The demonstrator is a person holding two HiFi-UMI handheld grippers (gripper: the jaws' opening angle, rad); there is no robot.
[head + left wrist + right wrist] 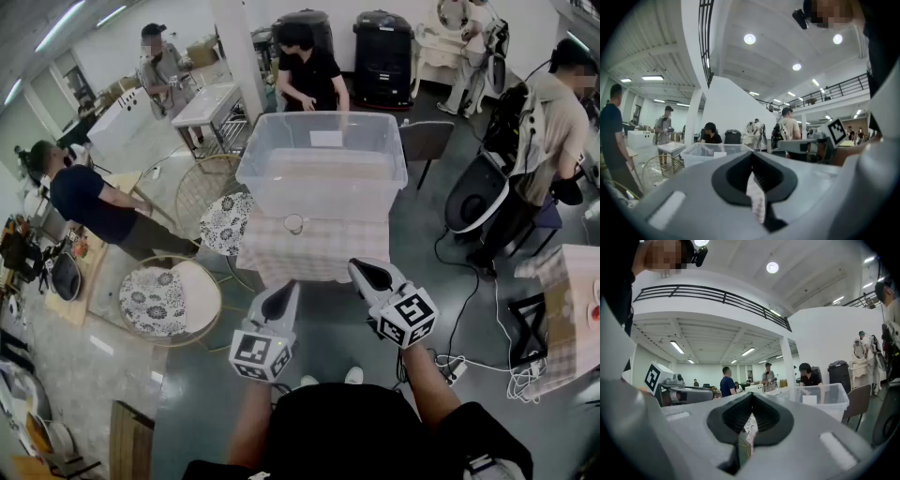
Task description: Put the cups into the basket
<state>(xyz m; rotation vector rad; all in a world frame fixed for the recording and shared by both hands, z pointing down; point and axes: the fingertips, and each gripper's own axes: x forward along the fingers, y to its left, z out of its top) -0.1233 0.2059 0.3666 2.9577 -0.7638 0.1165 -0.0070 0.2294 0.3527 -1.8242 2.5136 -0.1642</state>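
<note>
A big clear plastic bin (323, 164) stands on a small table with a checked cloth (281, 258). One small clear cup (294, 223) stands on the cloth just in front of the bin's near wall. My left gripper (284, 292) and right gripper (361, 270) hang side by side over the floor, short of the table's near edge, both pointing at it. Both are shut with nothing between the jaws. The bin (708, 150) shows ahead of the left gripper (752, 155), and also as the bin (820, 397) right of the right gripper (751, 398).
Two round wicker chairs with patterned cushions (155, 298) (225, 220) stand left of the table. A dark chair (427, 141) is behind the bin at right. Cables (478, 361) lie on the floor at right, near another checked table (572, 309). Several people stand around.
</note>
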